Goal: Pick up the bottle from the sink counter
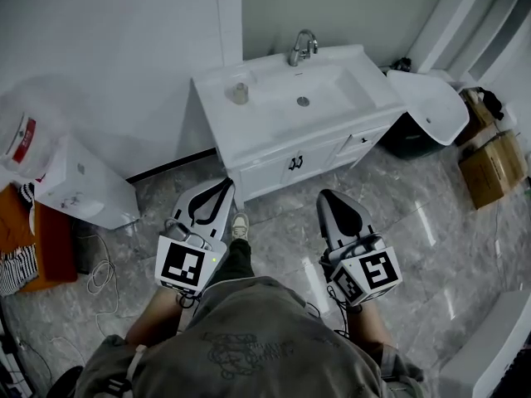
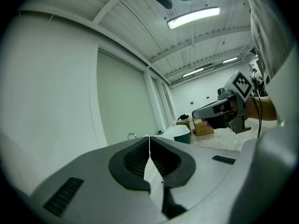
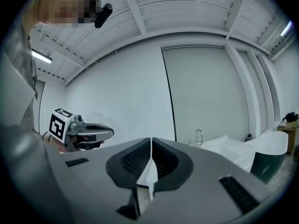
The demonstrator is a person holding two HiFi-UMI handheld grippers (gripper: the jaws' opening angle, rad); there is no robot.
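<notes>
Head view looks down on a white sink cabinet (image 1: 286,152) standing against the wall on a grey marbled floor (image 1: 431,230). The bottle (image 1: 240,94), small and upright, stands on the cabinet's counter to the left of the basin (image 1: 332,85), toward the counter's left rear. It is well apart from both grippers. The tap (image 1: 303,46) rises at the cabinet's back edge, behind the basin, and the drain (image 1: 303,101) sits in the basin's middle.

The left gripper (image 1: 222,187) is held in front of the cabinet, its tips aimed at the left part of the cabinet's front and not touching it. The right gripper (image 1: 328,197) is also in front of the cabinet, before its right part and apart from it. A shoe (image 1: 240,225) shows on the floor in front of the cabinet, between the two grippers.

Just beside the cabinet's right end is a white tub (image 1: 427,102), and farther right of the cabinet a cardboard box (image 1: 492,168). To the cabinet's left a white box-shaped unit (image 1: 83,185) lies tilted on the floor.

In the left gripper view the jaws are clenched pad to pad, with only a hairline seam and nothing between them. The tap shows small beyond them. In the right gripper view the jaws are likewise pressed together and empty, with the tap and cabinet off to their right.
</notes>
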